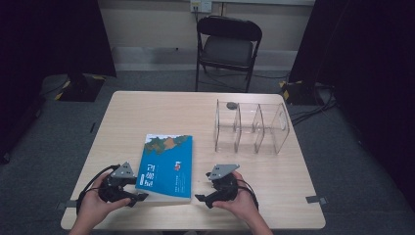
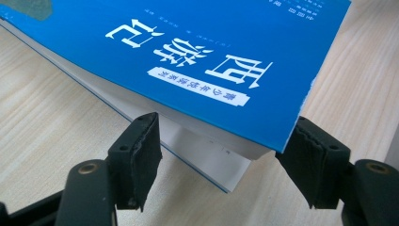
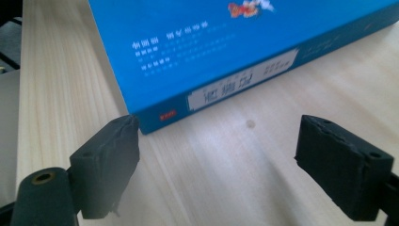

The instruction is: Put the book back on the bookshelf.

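A blue book (image 1: pixel 165 166) with white lettering lies flat on the wooden table (image 1: pixel 161 110), near its front edge. My left gripper (image 1: pixel 138 197) is at the book's near left corner. In the left gripper view that corner of the book (image 2: pixel 188 47) sits between the jaws of my left gripper (image 2: pixel 226 122), one pad (image 2: pixel 136 155) against the page edge, the other against the cover's tip. My right gripper (image 1: pixel 201 198) stands at the near right corner. There my right gripper (image 3: pixel 221 127) is open, one pad (image 3: pixel 110 160) just touching the corner of the book (image 3: pixel 211 47).
A clear acrylic organizer (image 1: pixel 250 128) with three compartments stands at the table's right, behind my right hand. A small dark object (image 1: pixel 231 105) lies just behind it. A black folding chair (image 1: pixel 229 46) stands beyond the far edge.
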`<state>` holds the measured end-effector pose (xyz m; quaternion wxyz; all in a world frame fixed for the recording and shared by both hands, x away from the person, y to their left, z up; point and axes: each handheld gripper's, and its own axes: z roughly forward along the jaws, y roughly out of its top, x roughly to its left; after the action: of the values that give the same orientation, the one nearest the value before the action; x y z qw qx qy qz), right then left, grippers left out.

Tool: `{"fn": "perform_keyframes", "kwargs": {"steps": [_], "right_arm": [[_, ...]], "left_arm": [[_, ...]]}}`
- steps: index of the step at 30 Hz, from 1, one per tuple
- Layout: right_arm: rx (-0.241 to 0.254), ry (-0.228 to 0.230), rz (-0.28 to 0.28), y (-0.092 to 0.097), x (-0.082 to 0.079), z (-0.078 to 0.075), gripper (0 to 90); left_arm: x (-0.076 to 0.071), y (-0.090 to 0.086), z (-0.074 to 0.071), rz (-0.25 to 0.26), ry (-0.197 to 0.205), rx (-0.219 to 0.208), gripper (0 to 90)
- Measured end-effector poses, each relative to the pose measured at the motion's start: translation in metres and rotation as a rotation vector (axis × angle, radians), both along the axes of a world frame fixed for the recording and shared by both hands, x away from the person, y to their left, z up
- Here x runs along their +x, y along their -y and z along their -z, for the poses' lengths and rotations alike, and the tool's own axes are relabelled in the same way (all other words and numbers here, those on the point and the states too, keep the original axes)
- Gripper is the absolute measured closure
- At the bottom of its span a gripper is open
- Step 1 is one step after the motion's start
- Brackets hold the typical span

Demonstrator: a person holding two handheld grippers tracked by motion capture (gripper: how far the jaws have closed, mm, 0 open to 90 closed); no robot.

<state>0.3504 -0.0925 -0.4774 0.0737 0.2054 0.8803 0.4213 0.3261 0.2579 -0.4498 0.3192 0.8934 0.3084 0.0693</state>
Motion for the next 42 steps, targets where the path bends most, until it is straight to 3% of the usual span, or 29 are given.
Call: {"fn": "perform_keyframes", "kwargs": {"steps": [4, 16, 32, 42], "right_arm": [[0.022, 0.002, 0.002, -0.007, -0.004, -0.006, 13.7], [-0.027, 0.013, -0.073, -0.05, -0.014, -0.006, 14.1], [-0.01, -0.008, -0.096, -0.084, -0.013, -0.011, 14.9], [-0.012, 0.022, -0.094, -0.104, -0.014, -0.005, 15.7]], "left_arm": [[0.0, 0.0, 0.0, -0.001, 0.004, -0.004, 31.6], [0.002, 0.0, -0.002, -0.014, -0.01, -0.027, 31.6], [0.002, 0.001, -0.004, -0.007, -0.008, -0.013, 31.5], [0.003, 0.001, -0.006, -0.008, -0.006, -0.015, 31.5]]}}
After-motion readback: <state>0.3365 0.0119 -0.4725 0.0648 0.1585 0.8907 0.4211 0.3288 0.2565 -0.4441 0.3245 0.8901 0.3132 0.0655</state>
